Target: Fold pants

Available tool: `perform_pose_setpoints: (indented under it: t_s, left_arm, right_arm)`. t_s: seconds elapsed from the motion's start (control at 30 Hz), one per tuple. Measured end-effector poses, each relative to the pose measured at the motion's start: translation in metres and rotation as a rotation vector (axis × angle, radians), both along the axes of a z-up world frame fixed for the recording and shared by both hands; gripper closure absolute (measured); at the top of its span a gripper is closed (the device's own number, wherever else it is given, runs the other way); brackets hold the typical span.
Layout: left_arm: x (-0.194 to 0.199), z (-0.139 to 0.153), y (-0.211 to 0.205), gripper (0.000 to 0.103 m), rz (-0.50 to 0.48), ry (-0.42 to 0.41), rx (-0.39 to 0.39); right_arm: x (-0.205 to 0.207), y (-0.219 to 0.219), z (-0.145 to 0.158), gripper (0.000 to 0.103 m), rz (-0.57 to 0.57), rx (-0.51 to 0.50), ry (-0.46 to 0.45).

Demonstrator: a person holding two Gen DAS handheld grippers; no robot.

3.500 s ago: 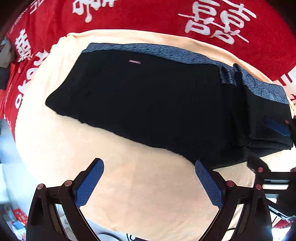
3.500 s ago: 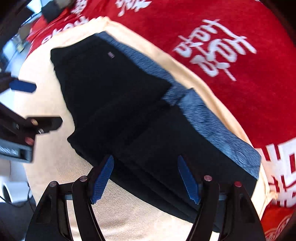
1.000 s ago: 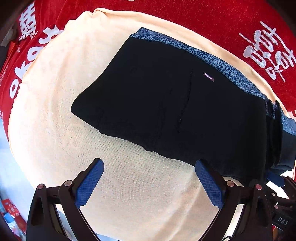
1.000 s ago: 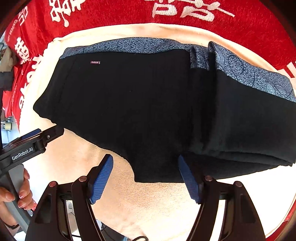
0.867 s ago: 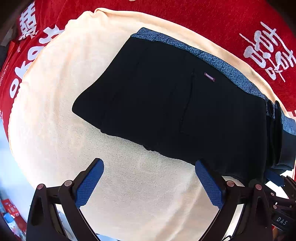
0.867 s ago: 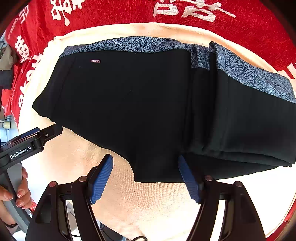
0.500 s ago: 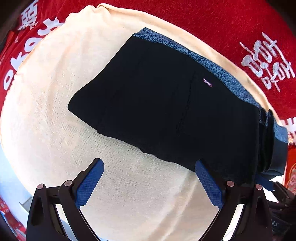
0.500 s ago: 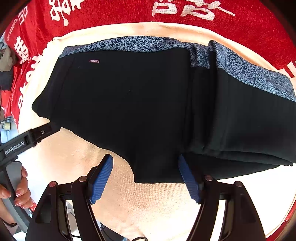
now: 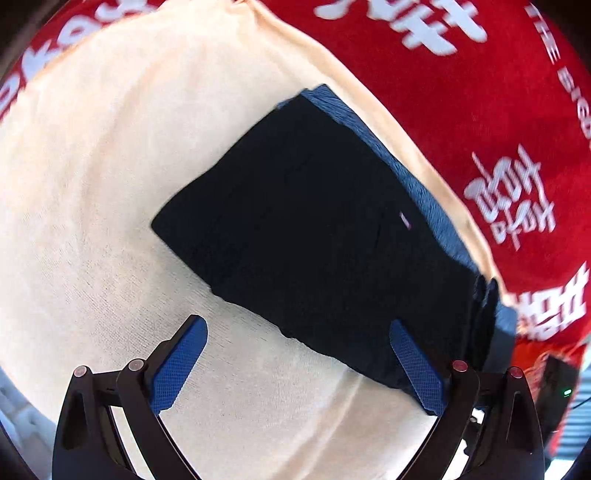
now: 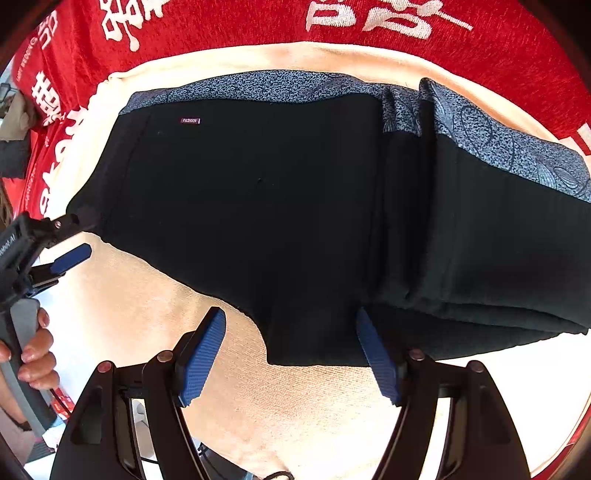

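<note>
Tools both stand wide with nothing between the pads: the right tool (image 10: pixel 290 354) at the bottom centre of its view, over the near hem of the pants (image 10: pixel 295 206); the left tool (image 9: pixel 297 365) at the bottom of its own view, its right pad at the pants' (image 9: pixel 325 229) lower edge. Pants lie flat across the cream towel (image 10: pixel 122 295), folded thicker at frame right, patterned waistband (image 10: pixel 280 86) along the top. Red cloth (image 10: pixel 229 26) with white characters rims the towel

Both hand-held grippers, left (image 9: pixel 297 363) and right (image 10: pixel 290 356), wide open (nothing between pads)
</note>
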State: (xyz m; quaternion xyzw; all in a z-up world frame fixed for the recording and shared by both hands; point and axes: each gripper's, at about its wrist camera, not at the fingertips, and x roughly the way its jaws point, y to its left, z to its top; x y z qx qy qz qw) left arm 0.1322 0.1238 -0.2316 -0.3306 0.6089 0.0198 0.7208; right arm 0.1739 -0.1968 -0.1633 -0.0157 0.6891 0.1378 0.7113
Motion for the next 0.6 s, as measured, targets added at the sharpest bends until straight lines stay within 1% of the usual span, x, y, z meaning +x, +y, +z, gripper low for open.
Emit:
perform_pose_setpoints:
  t_s: [0.07, 0.2, 0.3, 0.37, 0.47, 0.53, 0.6]
  left_arm:
    - [0.002, -0.006, 0.005, 0.003, 0.011, -0.013, -0.066]
    - [0.003, -0.010, 0.007, 0.003, -0.001, -0.079, -0.141]
    - [0.005, -0.015, 0.005, 0.003, 0.018, -0.113, -0.210]
    - [0.009, -0.017, 0.003, 0.003, 0.034, -0.128, -0.226]
    - [0.015, -0.017, -0.003, 0.002, 0.069, -0.136, -0.220]
    - [0.018, -0.009, -0.004, 0.002, 0.091, -0.140, -0.242]
    - [0.024, 0.000, -0.010, 0.002, 0.091, -0.184, -0.238]
  right_arm:
    - [0.000, 0.000, -0.001, 0.027, 0.001, 0.000, 0.000]
    - [-0.001, 0.001, -0.002, 0.027, 0.009, -0.002, -0.003]
    - [-0.003, 0.003, -0.002, 0.027, 0.010, 0.001, -0.010]
    - [-0.005, 0.003, -0.002, 0.026, 0.010, 0.005, -0.015]
    - [-0.007, 0.003, -0.002, 0.026, 0.016, 0.008, -0.018]
    - [-0.007, 0.003, -0.002, 0.026, 0.016, 0.014, -0.018]
    - [-0.008, 0.002, -0.003, 0.026, 0.016, 0.019, -0.021]
